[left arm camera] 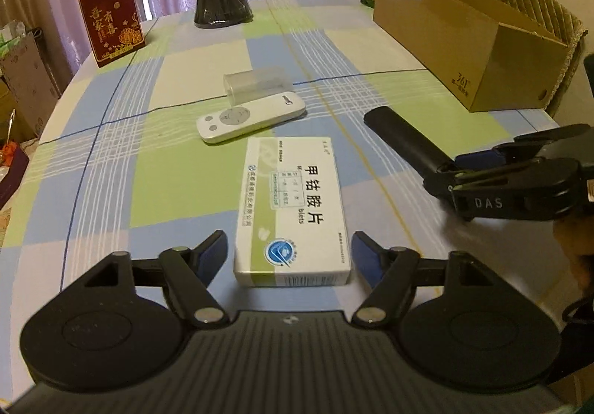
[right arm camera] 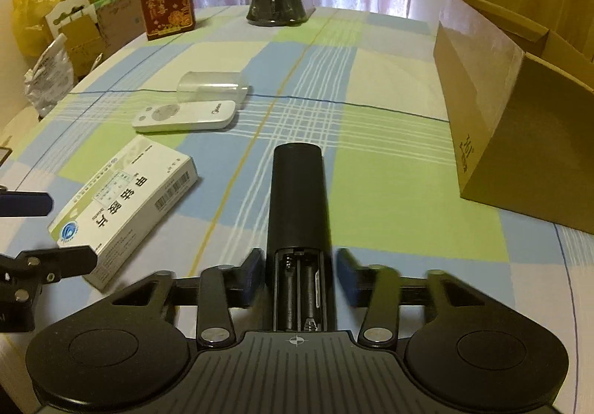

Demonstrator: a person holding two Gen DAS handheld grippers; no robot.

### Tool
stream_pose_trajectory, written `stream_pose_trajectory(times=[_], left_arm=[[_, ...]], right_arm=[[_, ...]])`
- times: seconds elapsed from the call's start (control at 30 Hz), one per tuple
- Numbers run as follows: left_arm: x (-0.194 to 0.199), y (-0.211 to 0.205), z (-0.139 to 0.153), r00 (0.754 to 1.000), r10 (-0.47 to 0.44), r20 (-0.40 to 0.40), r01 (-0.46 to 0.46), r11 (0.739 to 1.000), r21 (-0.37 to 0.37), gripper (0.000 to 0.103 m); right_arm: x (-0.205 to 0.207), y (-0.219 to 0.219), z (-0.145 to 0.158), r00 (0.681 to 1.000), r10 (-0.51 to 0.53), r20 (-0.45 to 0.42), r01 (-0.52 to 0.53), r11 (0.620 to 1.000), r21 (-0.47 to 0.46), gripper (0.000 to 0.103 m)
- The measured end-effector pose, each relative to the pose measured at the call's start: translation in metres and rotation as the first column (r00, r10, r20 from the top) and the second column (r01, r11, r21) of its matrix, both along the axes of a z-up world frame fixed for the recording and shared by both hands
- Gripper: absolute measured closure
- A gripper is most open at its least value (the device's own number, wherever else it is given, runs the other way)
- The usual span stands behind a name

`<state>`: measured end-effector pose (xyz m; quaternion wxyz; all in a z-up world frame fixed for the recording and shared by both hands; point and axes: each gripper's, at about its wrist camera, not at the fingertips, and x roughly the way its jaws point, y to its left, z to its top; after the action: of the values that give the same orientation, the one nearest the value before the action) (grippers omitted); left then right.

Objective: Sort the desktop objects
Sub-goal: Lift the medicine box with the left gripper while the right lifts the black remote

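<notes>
A white medicine box (left arm camera: pixel 293 213) lies flat on the checked tablecloth, between the spread fingers of my left gripper (left arm camera: pixel 289 250), which is open and not touching it. My right gripper (right arm camera: pixel 300 265) is shut on the near end of a black remote (right arm camera: pixel 297 199). The remote lies back side up with its battery bay uncovered. The left wrist view shows that right gripper (left arm camera: pixel 464 169) at the right edge, the black remote (left arm camera: pixel 404 143) pointing out from it toward the table's middle. Farther back lie a white remote (left arm camera: pixel 252 117) and a clear plastic cup (left arm camera: pixel 256 84) on its side.
An open cardboard box (left arm camera: pixel 464 43) stands at the right side of the table (left arm camera: pixel 178 173). A red gift box (left arm camera: pixel 111 19) stands upright at the back left, and a dark upturned bowl (left arm camera: pixel 222 4) sits at the back centre. Bags and cartons crowd the floor beyond the left edge.
</notes>
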<state>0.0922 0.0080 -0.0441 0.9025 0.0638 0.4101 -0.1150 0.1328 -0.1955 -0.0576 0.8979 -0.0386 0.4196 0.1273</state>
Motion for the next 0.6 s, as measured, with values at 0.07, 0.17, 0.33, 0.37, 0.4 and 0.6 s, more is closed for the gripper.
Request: stream_pose_trajectory(times=[0.07, 0.17, 0.33, 0.37, 0.4, 0.6], left_arm=[[0.001, 0.000, -0.001, 1.000, 0.004, -0.001, -0.004, 1.000, 0.003, 0.027], [0.007, -0.001, -0.003, 1.000, 0.009, 0.000, -0.009, 1.000, 0.009, 0.027], [0.019, -0.005, -0.008, 1.000, 0.006, -0.002, -0.006, 1.000, 0.008, 0.026], [0.020, -0.006, -0.008, 1.000, 0.002, 0.001, -0.002, 1.000, 0.009, 0.025], [0.022, -0.007, -0.009, 1.000, -0.002, 0.005, 0.002, 1.000, 0.011, 0.025], [0.034, -0.011, -0.011, 1.000, -0.011, 0.004, 0.011, 1.000, 0.008, 0.026]], right_arm=[[0.005, 0.002, -0.001, 1.000, 0.004, 0.015, -0.004, 1.000, 0.003, 0.044], [0.010, 0.003, -0.004, 0.999, 0.017, 0.046, -0.018, 1.000, 0.008, 0.044], [0.013, 0.003, -0.007, 0.997, 0.030, 0.076, -0.031, 0.999, 0.011, 0.044], [0.012, 0.002, -0.008, 0.996, 0.031, 0.080, -0.032, 0.999, 0.011, 0.044], [0.010, 0.002, -0.008, 0.996, 0.031, 0.084, -0.032, 0.999, 0.011, 0.044], [0.007, 0.002, -0.009, 0.995, 0.029, 0.093, -0.030, 0.999, 0.011, 0.044]])
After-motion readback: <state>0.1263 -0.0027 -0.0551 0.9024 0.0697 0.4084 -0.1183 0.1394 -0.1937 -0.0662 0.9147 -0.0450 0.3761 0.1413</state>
